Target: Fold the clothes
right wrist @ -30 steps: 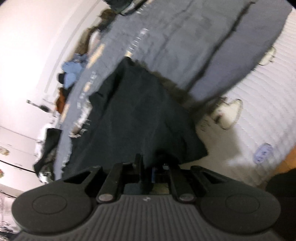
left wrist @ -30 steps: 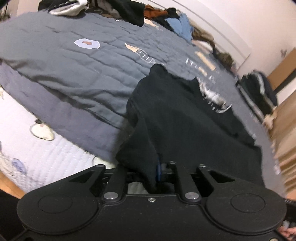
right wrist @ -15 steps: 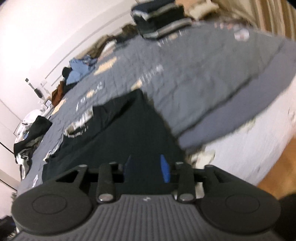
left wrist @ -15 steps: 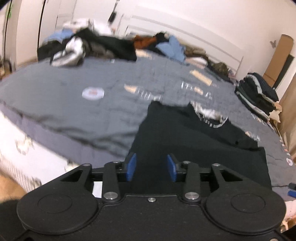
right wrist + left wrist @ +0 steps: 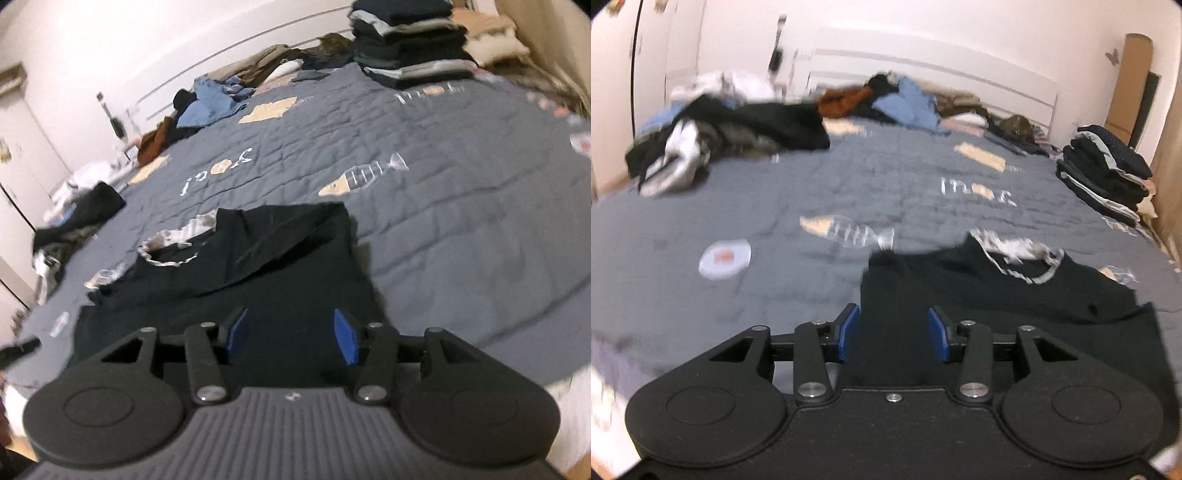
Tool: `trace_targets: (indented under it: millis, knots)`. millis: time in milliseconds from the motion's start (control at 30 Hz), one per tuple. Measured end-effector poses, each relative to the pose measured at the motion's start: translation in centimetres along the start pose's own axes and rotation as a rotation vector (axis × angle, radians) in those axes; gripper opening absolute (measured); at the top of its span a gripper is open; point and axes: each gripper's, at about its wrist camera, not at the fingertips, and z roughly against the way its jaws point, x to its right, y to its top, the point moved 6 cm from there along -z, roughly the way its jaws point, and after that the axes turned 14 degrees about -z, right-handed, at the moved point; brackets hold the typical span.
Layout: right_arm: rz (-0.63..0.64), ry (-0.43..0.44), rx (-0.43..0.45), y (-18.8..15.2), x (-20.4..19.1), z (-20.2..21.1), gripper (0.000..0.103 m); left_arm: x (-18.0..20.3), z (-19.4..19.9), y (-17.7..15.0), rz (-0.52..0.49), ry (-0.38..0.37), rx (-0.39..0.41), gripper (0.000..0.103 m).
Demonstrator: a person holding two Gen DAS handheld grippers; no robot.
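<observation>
A black garment (image 5: 997, 295) with a grey-trimmed neckline lies flat on the grey quilted bedspread (image 5: 775, 206), near the bed's front edge. My left gripper (image 5: 892, 332) hovers above its left corner, blue pads apart, nothing between them. In the right wrist view the same black garment (image 5: 258, 266) shows one side folded over. My right gripper (image 5: 291, 334) hangs over its right part; its jaws are still opening and hold no cloth.
A stack of folded dark clothes (image 5: 1104, 170) sits at the bed's far right. Loose unfolded clothes (image 5: 738, 129) are heaped at the far left and along the headboard (image 5: 905, 96). The bedspread (image 5: 461, 206) right of the garment is bare.
Both grippers let go of the black garment's hem and opened. They rose and rolled level; the garment now lies flat on the bed.
</observation>
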Motion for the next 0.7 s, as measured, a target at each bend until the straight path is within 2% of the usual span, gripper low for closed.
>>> trace_targets:
  millis: [233,600,700]
  knots:
    - [0.086,0.034,-0.024,2.1,-1.7,-3.4,0.051,-1.6,-4.7,0.7,-0.006,0.014,-0.048,0.042]
    - [0.164,0.035,-0.062,3.1,-1.6,-6.8,0.051,-1.8,-7.8,1.1,-0.039,-0.037,-0.098,0.042]
    - [0.142,0.037,-0.054,3.1,-1.1,-6.7,0.051,-1.7,-8.6,0.9,-0.028,-0.044,-0.117,0.045]
